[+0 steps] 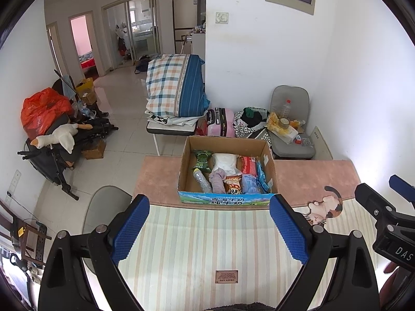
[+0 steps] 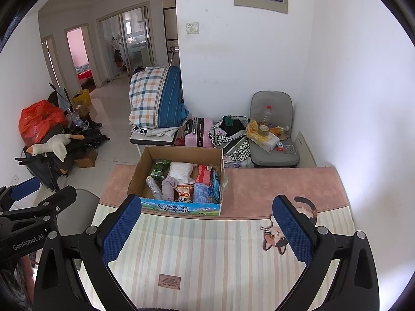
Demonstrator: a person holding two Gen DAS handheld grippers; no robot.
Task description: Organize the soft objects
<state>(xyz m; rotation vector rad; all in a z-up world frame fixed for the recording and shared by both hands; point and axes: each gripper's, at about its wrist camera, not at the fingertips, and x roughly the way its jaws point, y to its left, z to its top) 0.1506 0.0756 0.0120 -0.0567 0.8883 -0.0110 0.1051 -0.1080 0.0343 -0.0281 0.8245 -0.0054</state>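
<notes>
— Striped matting point(image 1: 207, 243) covers the near half of the table, does it not, with a small brown label point(image 1: 226, 276) at six o'clock?

— It does. Over it the left gripper point(image 1: 209, 217) hangs with its blue pads point(image 1: 131, 229) spread wide, grasping nothing. The right gripper point(image 2: 207, 219) is the same: fingers released, bare mat between them.

— And the printed cat point(image 2: 281, 235)?

— At about four o'clock in the right wrist view, partly behind the right-hand pad point(image 2: 293, 230).

— Where do the soft things lie?

— In the cardboard box point(image 1: 269, 167), open-topped, on the pink part of the mat point(image 2: 280, 189) at twelve o'clock from the left gripper. Inside: a green packet point(image 1: 202, 160) at the back left, a white pouch point(image 1: 226, 163) beside it, a red pack point(image 1: 247, 164), a grey-mauve cloth point(image 1: 217, 180), a clear plastic bottle point(image 1: 202, 181), a cartoon snack bag point(image 1: 233, 185) and blue packs point(image 1: 250, 184) along the right.

— Beyond the table?

— A plaid pillow point(image 1: 171, 85) on a cot, a pink suitcase point(image 1: 224, 121), a grey chair point(image 1: 290, 119) loaded with clutter at one o'clock, and a plush goose point(image 1: 58, 137) at ten.
</notes>
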